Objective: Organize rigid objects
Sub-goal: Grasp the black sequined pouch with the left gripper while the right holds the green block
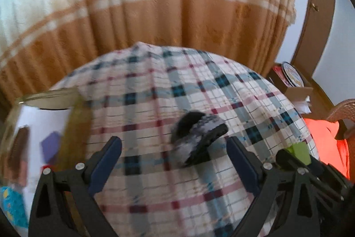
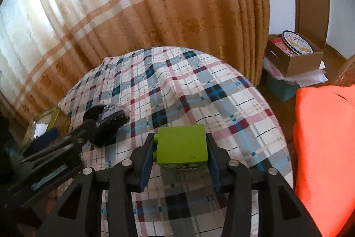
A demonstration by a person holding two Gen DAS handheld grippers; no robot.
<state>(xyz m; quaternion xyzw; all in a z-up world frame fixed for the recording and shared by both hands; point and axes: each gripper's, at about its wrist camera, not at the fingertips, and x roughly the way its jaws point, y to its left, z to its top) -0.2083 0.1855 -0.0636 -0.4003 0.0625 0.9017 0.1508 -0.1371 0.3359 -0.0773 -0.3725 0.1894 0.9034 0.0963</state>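
A small grey-and-black shoe (image 1: 197, 137) lies on its side on the plaid-covered table (image 1: 155, 86), its treaded sole facing right. My left gripper (image 1: 173, 141) hangs just in front of the shoe, open wide, with nothing between its blue pads (image 1: 106, 161). In the right wrist view the same shoe (image 2: 106, 123) shows at the left. My right gripper (image 2: 179, 139) is shut on a lime green toy block (image 2: 182, 144), whose studs point left, and holds it above the cloth. From the left wrist view the block (image 1: 299, 150) shows at the right.
An open box (image 1: 44, 117) with brown and purple items stands at the table's left edge. An orange cloth (image 2: 321, 148) lies to the right. Further back right, a cardboard box (image 2: 295, 57) holds a round tin. Curtains hang behind the table.
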